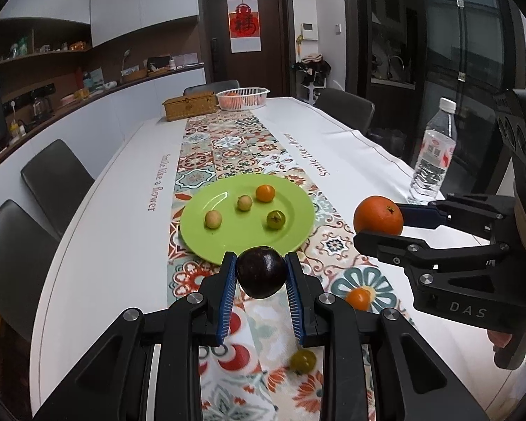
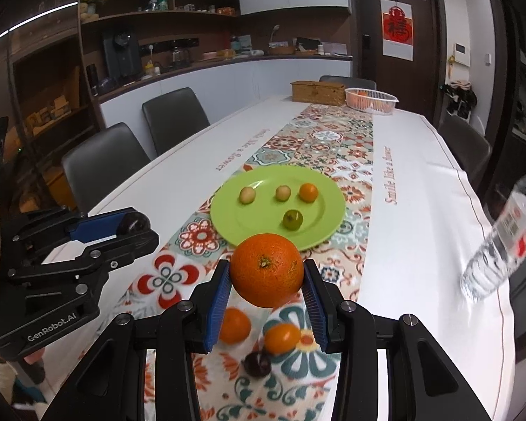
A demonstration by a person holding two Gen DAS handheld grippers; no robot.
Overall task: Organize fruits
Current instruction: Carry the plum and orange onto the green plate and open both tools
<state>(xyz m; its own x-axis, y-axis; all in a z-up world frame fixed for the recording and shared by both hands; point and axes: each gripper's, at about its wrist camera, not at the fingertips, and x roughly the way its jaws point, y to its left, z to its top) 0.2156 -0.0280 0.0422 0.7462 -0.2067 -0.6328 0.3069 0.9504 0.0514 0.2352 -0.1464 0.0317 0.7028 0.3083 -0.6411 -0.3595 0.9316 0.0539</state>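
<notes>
Left wrist view shows the left claw (image 1: 261, 273) closed on a dark plum (image 1: 261, 272), held above the patterned runner just short of the green plate (image 1: 298, 224); it looks smooth, slippery and easily bruised, so a light hold across its widest part suits. Beside it, the right claw (image 2: 267, 277) grips an orange (image 2: 267, 269) by its sides, firmer and rougher-skinned, also held near the plate's near rim.

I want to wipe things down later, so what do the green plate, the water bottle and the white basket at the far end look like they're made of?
Green plate: glossy, likely plastic or melamine; a bright streak of light reflects off it, though glazed ceramic is possible. Water bottle: clear thin plastic with a white cap and printed label. White basket: slotted plastic, fruit showing through its sides.
</notes>
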